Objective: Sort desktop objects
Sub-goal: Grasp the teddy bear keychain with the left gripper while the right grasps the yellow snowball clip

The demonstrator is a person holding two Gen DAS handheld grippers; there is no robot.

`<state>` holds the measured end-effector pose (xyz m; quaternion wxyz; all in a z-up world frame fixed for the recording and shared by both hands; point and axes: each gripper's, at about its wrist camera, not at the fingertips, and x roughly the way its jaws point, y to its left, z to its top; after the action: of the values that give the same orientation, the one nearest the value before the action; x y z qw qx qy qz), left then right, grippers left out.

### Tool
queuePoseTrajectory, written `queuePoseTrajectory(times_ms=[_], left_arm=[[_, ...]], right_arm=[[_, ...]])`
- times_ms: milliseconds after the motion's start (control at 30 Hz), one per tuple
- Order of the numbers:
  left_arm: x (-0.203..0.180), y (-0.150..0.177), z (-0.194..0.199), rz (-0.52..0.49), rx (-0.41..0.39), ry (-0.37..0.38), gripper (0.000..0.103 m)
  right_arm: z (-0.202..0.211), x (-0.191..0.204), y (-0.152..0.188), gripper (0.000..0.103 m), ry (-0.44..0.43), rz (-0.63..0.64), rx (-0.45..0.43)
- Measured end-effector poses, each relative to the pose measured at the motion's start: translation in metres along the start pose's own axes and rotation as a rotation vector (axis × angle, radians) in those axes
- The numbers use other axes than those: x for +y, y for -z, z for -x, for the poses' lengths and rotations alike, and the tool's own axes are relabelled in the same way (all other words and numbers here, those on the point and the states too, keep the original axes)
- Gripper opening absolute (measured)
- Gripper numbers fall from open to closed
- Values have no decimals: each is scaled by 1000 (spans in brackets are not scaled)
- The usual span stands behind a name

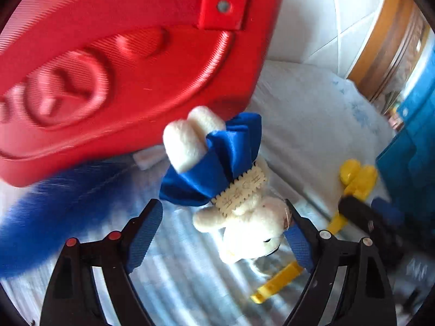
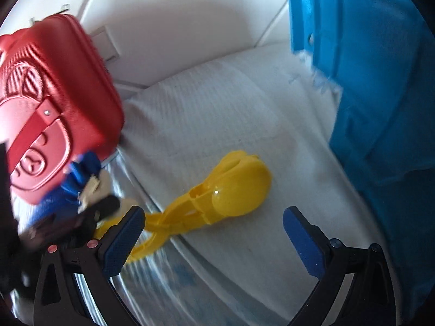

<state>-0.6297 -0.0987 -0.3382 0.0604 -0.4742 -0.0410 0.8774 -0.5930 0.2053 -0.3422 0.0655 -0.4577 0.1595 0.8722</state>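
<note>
**Plush toy between open jaws, yellow tongs ahead**

Left wrist view: the left gripper stands wide open; a cream plush toy in a blue satin skirt hangs upside down between its fingers, its woven tag illegible, beside a ribbed red case.

Right wrist view: the right gripper gapes empty over smooth yellow plastic tongs lying on white cloth, near a blue bin.

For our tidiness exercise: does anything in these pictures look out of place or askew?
Yes. The plush toy in a blue skirt lies upside down, head toward the open left tongs, feet against the red case. The yellow plastic tool sprawls half off the white cloth.
</note>
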Motion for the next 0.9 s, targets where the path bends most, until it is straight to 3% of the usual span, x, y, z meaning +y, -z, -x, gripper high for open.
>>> queuePoseTrajectory(times_ms=[133, 267, 333, 367, 467, 567, 600, 667, 733, 767, 833, 900], left_arm=[[10, 7, 14, -18, -3, -54, 91], [15, 8, 36, -33, -42, -130, 90], [23, 8, 34, 10, -12, -86, 90], [26, 9, 26, 27, 15, -58, 90], [31, 7, 5, 111, 51, 60, 90], [24, 5, -8, 118, 42, 66, 91], [20, 4, -9, 105, 34, 49, 88], [14, 3, -9, 84, 29, 46, 73], [8, 8, -4, 49, 38, 86, 41], [5, 12, -1, 30, 42, 85, 38], [0, 22, 8, -13, 40, 50, 37], [2, 32, 15, -18, 48, 30, 37]], right_arm=[[-11, 0, 2, 103, -24, -8, 15], [-14, 2, 4, 102, 34, 65, 24], [-10, -1, 5, 101, 79, 86, 13], [-11, -2, 4, 94, 70, 80, 18], [-16, -2, 3, 90, -10, 60, 47], [-21, 5, 2, 90, 9, 90, 40], [-22, 7, 2, 90, 16, 98, 37], [-23, 8, 1, 86, 33, 101, 24], [-22, 8, 0, 77, 16, 89, 16], [-22, 9, 0, 64, 0, 88, 16], [-20, 15, 2, 52, -15, 104, 21], [-17, 21, 7, 52, -31, 128, 32]])
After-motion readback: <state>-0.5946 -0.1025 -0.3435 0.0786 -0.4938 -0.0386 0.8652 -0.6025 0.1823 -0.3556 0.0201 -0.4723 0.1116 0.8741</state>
